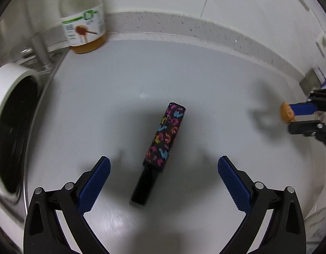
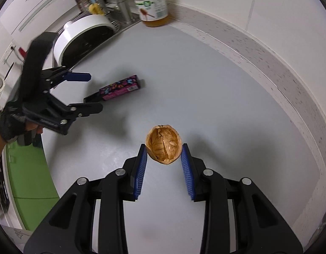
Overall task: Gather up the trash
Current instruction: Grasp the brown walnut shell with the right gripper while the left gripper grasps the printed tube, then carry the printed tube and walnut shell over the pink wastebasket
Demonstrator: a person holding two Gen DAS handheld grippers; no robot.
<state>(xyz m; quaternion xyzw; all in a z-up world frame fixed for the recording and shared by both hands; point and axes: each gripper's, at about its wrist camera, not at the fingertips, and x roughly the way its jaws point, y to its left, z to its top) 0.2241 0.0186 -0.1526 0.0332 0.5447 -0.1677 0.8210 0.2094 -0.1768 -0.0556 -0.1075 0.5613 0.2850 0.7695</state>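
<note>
A small black box with colourful letters (image 1: 165, 136) lies on the grey counter, its black inner sleeve sticking out toward me. My left gripper (image 1: 164, 166) is open just above it, one finger on each side, not touching. The box also shows in the right wrist view (image 2: 120, 87), with the left gripper (image 2: 93, 93) over its near end. My right gripper (image 2: 164, 148) is shut on an empty walnut shell half (image 2: 164, 144), held above the counter. It shows at the right edge of the left wrist view (image 1: 290, 116) with the shell (image 1: 286, 113).
A white bin with a black inside (image 1: 12, 127) stands at the left by the sink edge, also in the right wrist view (image 2: 84, 38). A honey jar with a yellow lid (image 1: 82, 17) stands against the speckled backsplash (image 1: 205, 27). A dish rack (image 2: 95, 2) is behind.
</note>
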